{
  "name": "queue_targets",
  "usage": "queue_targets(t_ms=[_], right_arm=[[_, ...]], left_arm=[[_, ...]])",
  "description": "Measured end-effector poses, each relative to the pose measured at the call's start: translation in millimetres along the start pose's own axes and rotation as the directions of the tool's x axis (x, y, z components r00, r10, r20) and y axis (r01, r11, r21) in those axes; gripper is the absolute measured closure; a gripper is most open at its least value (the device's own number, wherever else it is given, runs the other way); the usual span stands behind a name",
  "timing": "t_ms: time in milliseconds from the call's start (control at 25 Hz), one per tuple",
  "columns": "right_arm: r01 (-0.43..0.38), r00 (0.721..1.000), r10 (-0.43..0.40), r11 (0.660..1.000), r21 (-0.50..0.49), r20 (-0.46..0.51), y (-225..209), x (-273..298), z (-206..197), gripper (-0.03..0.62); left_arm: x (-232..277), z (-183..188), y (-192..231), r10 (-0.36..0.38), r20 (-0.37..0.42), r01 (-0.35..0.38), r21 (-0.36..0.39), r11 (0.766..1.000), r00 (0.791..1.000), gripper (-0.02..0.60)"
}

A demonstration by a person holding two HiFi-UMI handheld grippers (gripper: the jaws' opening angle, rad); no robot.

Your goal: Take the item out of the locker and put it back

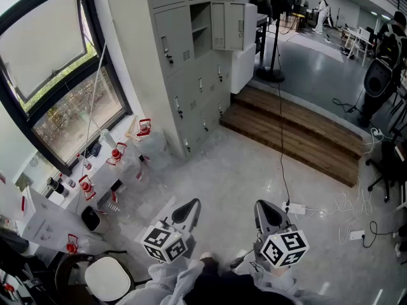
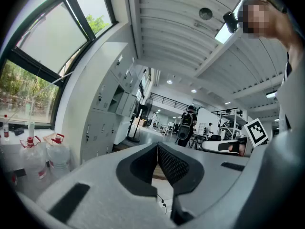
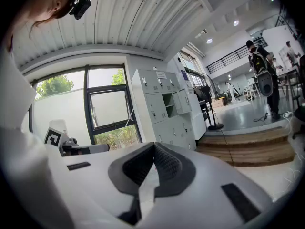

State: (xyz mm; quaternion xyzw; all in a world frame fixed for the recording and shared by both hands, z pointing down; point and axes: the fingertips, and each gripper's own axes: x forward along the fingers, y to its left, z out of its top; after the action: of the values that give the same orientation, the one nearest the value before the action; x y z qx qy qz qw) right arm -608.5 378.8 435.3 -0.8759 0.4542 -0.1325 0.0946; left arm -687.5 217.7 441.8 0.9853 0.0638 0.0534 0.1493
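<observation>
Locker stands well ahead of left gripper and right gripper, both closed, empty.

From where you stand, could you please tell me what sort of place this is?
Probably an open-plan lab or workshop: a bank of grey metal lockers stands by a large window, wooden steps lead up towards desks, and loose cables lie about.

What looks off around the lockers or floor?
One locker door stands open, high in the locker bank; the others look shut. Loose cables trail across the floor. No spill or damage visible.
</observation>
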Motion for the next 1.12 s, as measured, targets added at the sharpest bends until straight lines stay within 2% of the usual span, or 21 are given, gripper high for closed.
queue_targets(t_ms=[680, 880, 1120], right_arm=[[0.051, 0.998, -0.052, 0.998, 0.023, 0.038, 19.6, 36.0, 3.1, 0.594], [0.043, 0.998, -0.043, 0.999, 0.012, 0.036, 36.1, 61.4, 0.7, 0.594], [0.024, 0.999, -0.024, 1.0, 0.005, 0.04, 46.5, 81.4, 10.8, 0.594]], left_arm=[[1.1, 16.2, 33.6, -0.062, -0.002, 0.062, 0.041, 0.997, 0.998, 0.572], [0.6, 24.1, 55.1, -0.098, -0.004, 0.098, 0.063, 0.993, 0.995, 0.572], [11.3, 35.6, 75.1, -0.087, 0.018, 0.086, 0.052, 0.995, 0.996, 0.572]])
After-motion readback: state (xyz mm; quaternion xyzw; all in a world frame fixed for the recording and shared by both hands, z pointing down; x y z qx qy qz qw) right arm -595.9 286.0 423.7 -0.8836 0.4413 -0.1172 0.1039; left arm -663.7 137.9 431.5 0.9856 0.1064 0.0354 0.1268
